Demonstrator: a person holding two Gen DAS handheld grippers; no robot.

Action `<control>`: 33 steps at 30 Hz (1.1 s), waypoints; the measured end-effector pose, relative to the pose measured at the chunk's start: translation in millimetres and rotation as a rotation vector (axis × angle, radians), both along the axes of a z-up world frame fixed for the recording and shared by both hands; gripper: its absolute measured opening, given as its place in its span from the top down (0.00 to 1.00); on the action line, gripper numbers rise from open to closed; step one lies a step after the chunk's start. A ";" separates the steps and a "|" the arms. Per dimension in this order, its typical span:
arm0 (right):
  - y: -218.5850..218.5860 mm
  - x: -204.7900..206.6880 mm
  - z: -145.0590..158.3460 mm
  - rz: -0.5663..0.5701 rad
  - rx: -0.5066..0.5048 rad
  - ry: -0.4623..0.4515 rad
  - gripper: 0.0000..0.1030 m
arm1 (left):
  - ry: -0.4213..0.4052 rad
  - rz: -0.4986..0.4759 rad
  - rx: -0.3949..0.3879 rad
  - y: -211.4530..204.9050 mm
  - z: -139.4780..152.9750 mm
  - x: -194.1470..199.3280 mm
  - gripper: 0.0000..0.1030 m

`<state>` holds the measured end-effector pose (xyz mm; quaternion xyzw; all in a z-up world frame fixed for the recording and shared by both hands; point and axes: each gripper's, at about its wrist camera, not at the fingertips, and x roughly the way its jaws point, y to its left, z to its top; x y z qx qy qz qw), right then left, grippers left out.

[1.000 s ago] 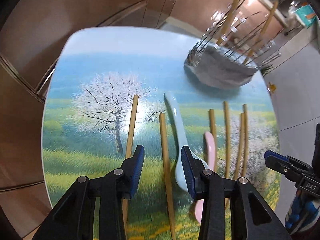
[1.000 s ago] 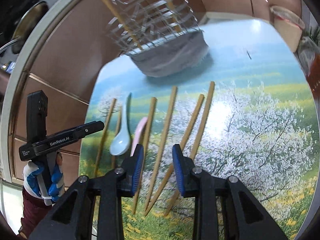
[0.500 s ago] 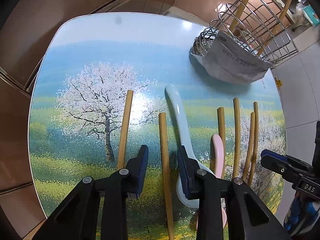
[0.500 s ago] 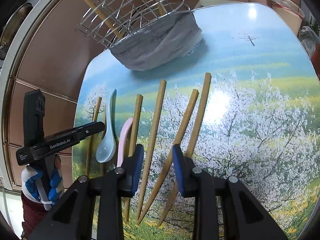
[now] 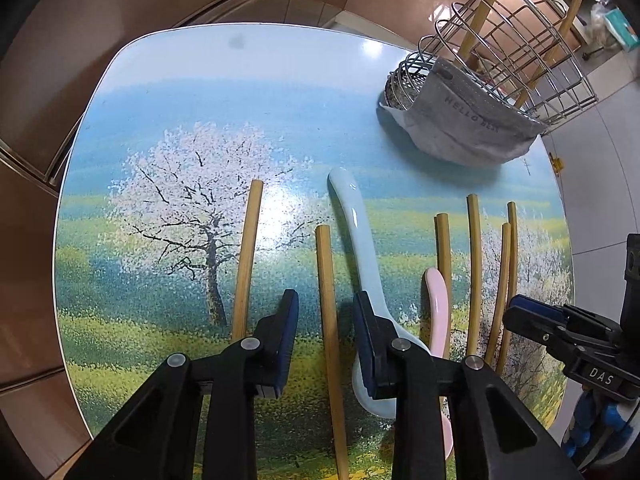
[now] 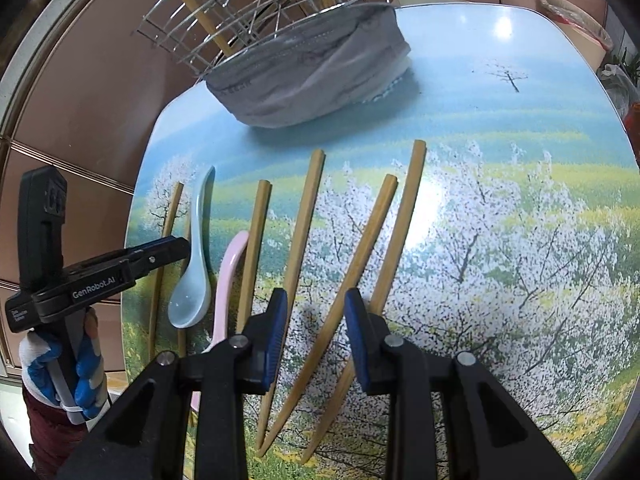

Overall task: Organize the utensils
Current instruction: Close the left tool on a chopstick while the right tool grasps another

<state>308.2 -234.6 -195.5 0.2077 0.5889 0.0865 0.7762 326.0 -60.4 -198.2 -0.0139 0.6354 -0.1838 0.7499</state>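
Both grippers eased nearer, left gripper [image 5: 325, 320] and right gripper [image 6: 316, 320], fingers wide apart, empty, each straddling a chopstick [image 5: 330, 320] on the tabletop [image 5: 240, 120]. Step: reaching. Next, I'd judge, close, carry to rack [image 5: 520, 32].

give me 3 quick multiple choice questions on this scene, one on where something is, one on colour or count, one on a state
1. Where does the wire rack stand?
A. far edge of the table
B. on the floor
C. between the spoons

2. What colours are the two spoons?
A. both white
B. light blue and pink
C. green and red

3. How is the left gripper?
A. shut on a spoon
B. shut on a chopstick
C. open

Key:
1 A, the rack sits at the table's far edge, beyond the chopsticks.
2 B, a light blue spoon lies beside a pink spoon.
3 C, its jaws stand apart, either side of a chopstick without touching it.
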 end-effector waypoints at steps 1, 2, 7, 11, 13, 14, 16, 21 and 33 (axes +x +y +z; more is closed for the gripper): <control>0.6 0.1 -1.4 0.004 -0.005 0.003 0.73 | 0.002 0.001 -0.001 -1.0 -0.2 0.5 0.74; 2.5 1.1 -2.8 0.007 -0.010 0.007 0.73 | 0.003 0.001 -0.001 -1.7 0.0 0.9 0.74; 13.0 5.1 -8.0 0.021 -0.029 0.015 0.73 | 0.014 0.009 -0.005 -2.2 -1.6 3.6 0.77; 20.2 7.5 -8.1 0.033 -0.049 0.016 0.73 | 0.018 0.011 -0.005 0.7 -2.1 7.0 0.79; 23.7 9.3 -8.7 0.040 -0.059 0.017 0.73 | 0.017 0.010 -0.001 0.5 -2.0 8.3 0.79; 25.3 10.2 -9.0 0.042 -0.063 0.017 0.73 | 0.017 0.008 0.001 -0.1 -1.8 8.5 0.80; 27.9 11.5 -9.3 0.042 -0.068 0.017 0.73 | 0.014 0.003 0.008 -1.7 -1.6 8.8 0.83; 32.2 16.2 -9.1 0.052 -0.088 0.022 0.73 | 0.017 -0.008 0.015 -6.0 -2.7 9.8 0.88; 51.6 28.3 -11.6 0.091 -0.135 0.049 0.73 | 0.025 -0.026 0.037 -14.4 -5.6 10.6 0.92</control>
